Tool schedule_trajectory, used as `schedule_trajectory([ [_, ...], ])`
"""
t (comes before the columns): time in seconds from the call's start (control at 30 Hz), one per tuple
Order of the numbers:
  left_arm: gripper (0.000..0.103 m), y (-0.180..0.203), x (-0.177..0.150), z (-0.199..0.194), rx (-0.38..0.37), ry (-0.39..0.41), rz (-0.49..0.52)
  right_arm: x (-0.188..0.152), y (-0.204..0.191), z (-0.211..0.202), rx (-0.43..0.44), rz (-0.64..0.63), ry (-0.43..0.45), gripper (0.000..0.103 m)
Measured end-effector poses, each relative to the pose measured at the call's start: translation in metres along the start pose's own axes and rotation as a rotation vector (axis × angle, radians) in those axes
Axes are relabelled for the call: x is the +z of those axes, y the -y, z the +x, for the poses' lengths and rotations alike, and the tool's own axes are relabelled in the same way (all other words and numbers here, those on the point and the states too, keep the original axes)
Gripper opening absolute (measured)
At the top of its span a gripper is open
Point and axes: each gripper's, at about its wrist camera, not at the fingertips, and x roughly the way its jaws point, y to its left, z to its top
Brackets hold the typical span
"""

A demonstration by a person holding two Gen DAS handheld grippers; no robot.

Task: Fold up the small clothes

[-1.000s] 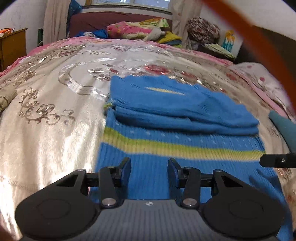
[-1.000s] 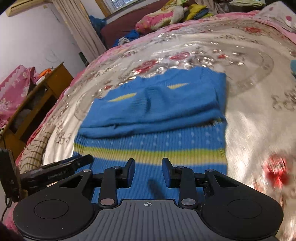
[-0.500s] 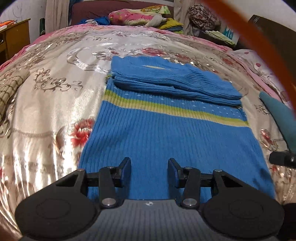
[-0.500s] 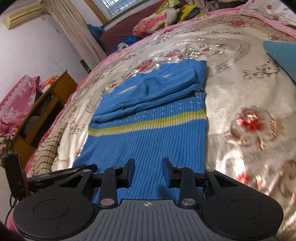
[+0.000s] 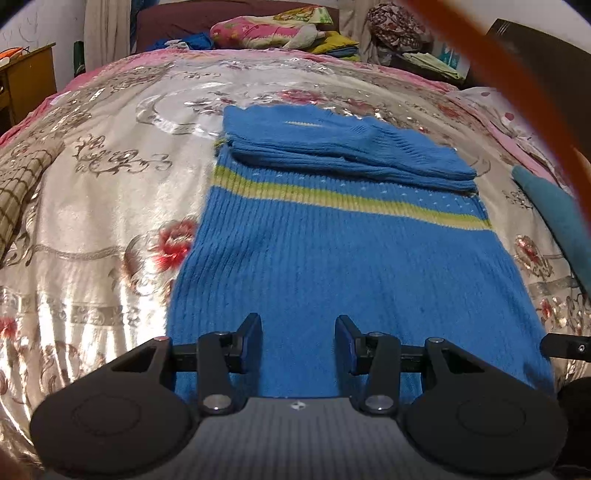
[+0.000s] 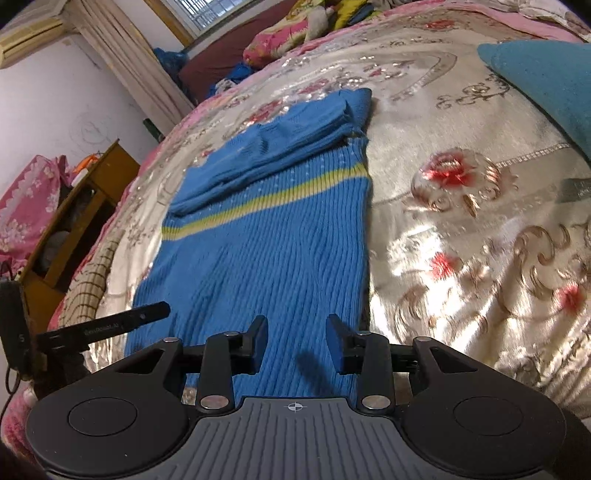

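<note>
A blue ribbed sweater (image 5: 332, 266) with a yellow-green stripe lies flat on the bedspread (image 5: 110, 206), its sleeves folded across the top part (image 5: 332, 147). My left gripper (image 5: 298, 325) hovers over the sweater's near hem, left of middle, open with nothing between its fingers. In the right wrist view the same sweater (image 6: 266, 251) runs away from my right gripper (image 6: 297, 325), which is over the hem near the right edge. Its jaws are opening, with no cloth between them. One finger of the left gripper (image 6: 122, 321) shows at the left.
A teal cloth (image 6: 546, 81) lies on the bed to the right of the sweater. A checked cloth (image 5: 18, 192) lies at the left edge, beside a wooden cabinet (image 6: 74, 221). Pillows and clothes (image 5: 266, 29) pile up at the head. An orange strap (image 5: 517, 81) crosses the left view.
Both grippers have drawn back from the folded sleeves toward the near hem, so the whole sweater body now shows. The right jaws stand slightly wider.
</note>
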Motion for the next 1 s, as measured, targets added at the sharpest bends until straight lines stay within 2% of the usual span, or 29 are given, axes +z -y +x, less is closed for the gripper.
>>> schedule_trajectory([
  [0.3,0.049,-0.016,-0.008,0.003,-0.052,0.002,-0.006,-0.01,-0.001,0.005,-0.052,0.017,-0.03,0.035],
  [0.6,0.049,-0.041,-0.015,-0.01,-0.108,0.034,-0.019,-0.012,-0.019,0.005,-0.142,0.012,-0.038,0.035],
  [0.77,0.049,-0.052,-0.025,-0.016,-0.134,0.054,-0.052,-0.016,-0.029,-0.002,-0.221,-0.051,-0.024,0.037],
  [1.0,0.05,-0.055,-0.027,-0.019,-0.147,0.059,-0.056,-0.02,-0.018,0.006,-0.186,-0.035,-0.062,0.038],
])
